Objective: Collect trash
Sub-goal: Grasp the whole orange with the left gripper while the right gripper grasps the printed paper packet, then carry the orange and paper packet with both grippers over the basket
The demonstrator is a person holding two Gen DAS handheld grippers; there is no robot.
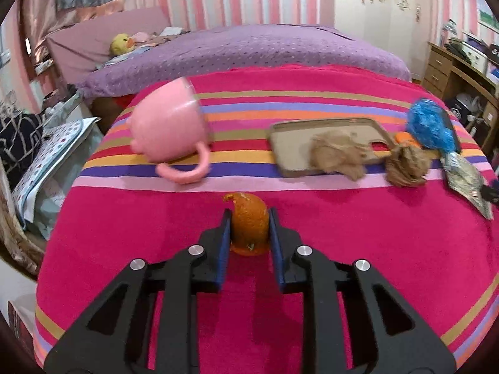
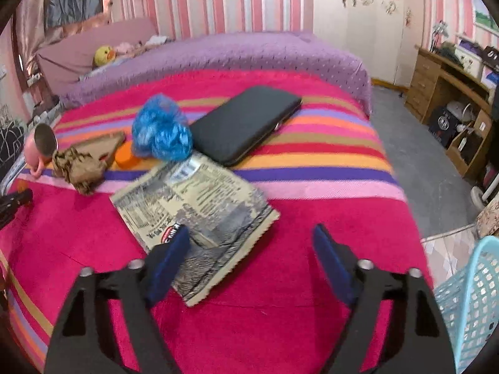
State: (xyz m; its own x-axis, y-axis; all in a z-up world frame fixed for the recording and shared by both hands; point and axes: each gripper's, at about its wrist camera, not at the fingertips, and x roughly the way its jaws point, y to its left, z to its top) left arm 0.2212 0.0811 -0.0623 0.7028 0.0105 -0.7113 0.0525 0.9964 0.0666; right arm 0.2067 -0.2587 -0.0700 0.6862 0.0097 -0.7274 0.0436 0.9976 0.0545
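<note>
On a bed covered by a bright pink striped blanket (image 1: pixel 343 249), the left claw (image 1: pixel 249 230) is clenched on a piece of orange peel (image 1: pixel 249 221), its blue pads pressing both sides of the peel while the peel's lower edge rests on the blanket. The right claw (image 2: pixel 249 249) stands released, jaws wide, hovering over the near corner of a flat printed wrapper (image 2: pixel 199 205); one pad sits above the wrapper, the other over bare blanket, and nothing is gripped.

A light blue basket (image 2: pixel 467 299) stands off the bed's edge at the right claw's side, probably the bin for the trash.

To do this step well, the left claw should likely lift straight up so the thin peel does not slip. The right claw would need to drop lower and pinch the wrapper's edge.

Both claws tilt steeply down toward the bed.

Farther off lie crumpled brown paper (image 2: pixel 78 168), a blue plastic wad (image 2: pixel 162 134), a tipped pink cup (image 1: pixel 168 124) and a black case (image 2: pixel 246 121).
</note>
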